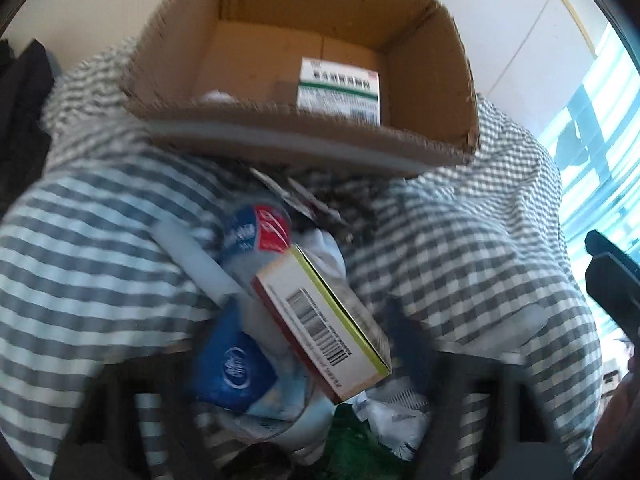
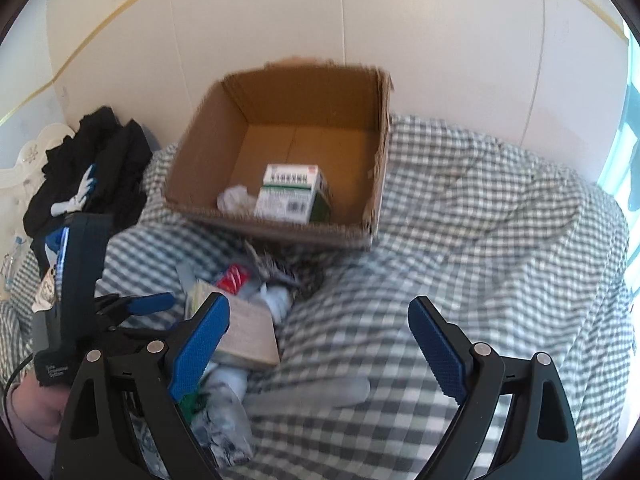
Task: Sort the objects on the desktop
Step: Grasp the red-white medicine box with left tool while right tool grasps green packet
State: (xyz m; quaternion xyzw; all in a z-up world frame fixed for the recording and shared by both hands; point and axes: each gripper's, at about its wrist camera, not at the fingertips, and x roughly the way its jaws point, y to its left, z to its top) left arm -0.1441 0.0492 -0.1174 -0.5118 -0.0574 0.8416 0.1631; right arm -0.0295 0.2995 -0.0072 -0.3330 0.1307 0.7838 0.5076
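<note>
A: Item one, the pile (image 2: 240,332). Location?

B: On the checked bedcover (image 2: 460,240), in a fold between the left gripper (image 2: 132,306) and the cardboard box (image 2: 372,160). Contents: a barcoded carton (image 1: 320,320), a bottle with a red and blue label (image 1: 256,232), a blue packet (image 1: 234,368), crumpled white and green wrappers.

A: Carton, position relative to the left jaws?

B: Just ahead of them, centre of the left wrist view, lying on the bottle. Its long axis runs slantwise, from far-left to near-right as those jaws see it. The jaws themselves are a dark blur at the bottom of that view.

A: State of the left jaws?

B: From the right wrist view, partly open, blue pads apart, reaching into the pile. I cannot tell whether a pad touches anything; nothing looks gripped.

A: Right gripper (image 2: 320,360)?

B: Jaws wide, empty, over bare bedcover. The pile lies off their left pad; the box is straight ahead, well apart.

A: Box contents?

B: A green-and-white carton (image 2: 292,196) and a crumpled white scrap (image 2: 236,200), on the floor near the front wall.

A: Nearer hand for the barcoded carton?

B: The left, in my judgement. The jaws would probably need to close across its narrow width, square to that slanted axis, then carry it forward to the box.
</note>
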